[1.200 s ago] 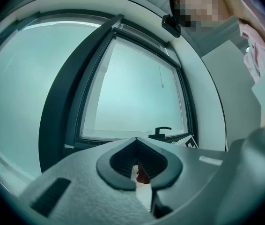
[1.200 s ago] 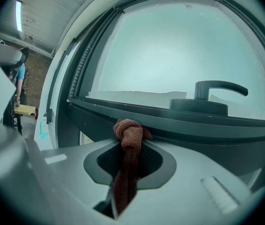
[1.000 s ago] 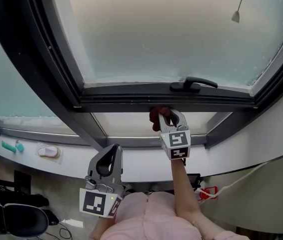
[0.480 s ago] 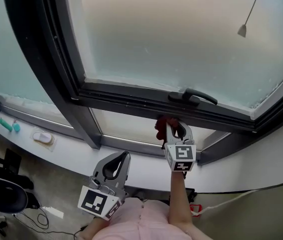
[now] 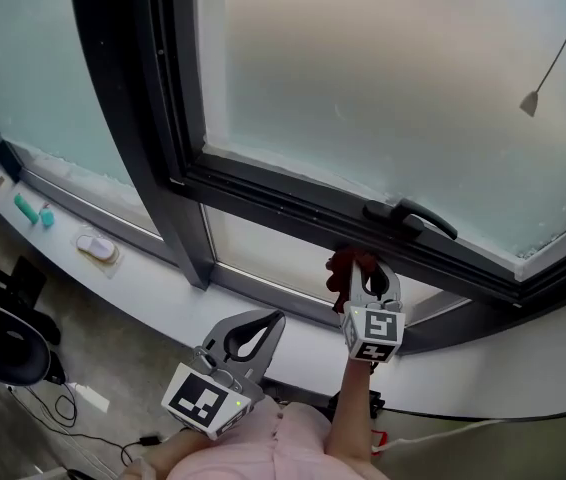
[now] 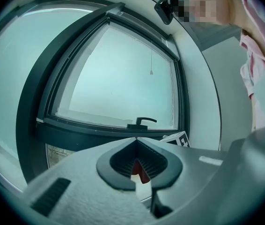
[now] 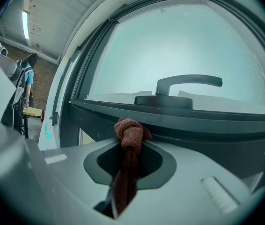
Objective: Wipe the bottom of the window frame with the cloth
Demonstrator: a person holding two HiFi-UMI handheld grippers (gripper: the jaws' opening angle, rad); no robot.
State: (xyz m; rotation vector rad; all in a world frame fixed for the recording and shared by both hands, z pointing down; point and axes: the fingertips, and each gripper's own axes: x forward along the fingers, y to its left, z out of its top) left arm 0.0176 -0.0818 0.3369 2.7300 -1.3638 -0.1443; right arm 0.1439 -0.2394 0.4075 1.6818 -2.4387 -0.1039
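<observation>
Your left gripper (image 5: 263, 326) sits low, left of centre, its jaws pressed together on nothing, well apart from the glass; right of it, your right gripper (image 5: 368, 270) is clenched on the red cloth (image 5: 341, 264); the cloth's knot touches the dark window frame (image 5: 283, 203) along its bottom rail, just below the handle (image 5: 415, 218).

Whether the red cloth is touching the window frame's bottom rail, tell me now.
Touching. The right gripper view shows the red cloth, clamped in the right gripper, bunched against the bottom rail with no gap.
</observation>
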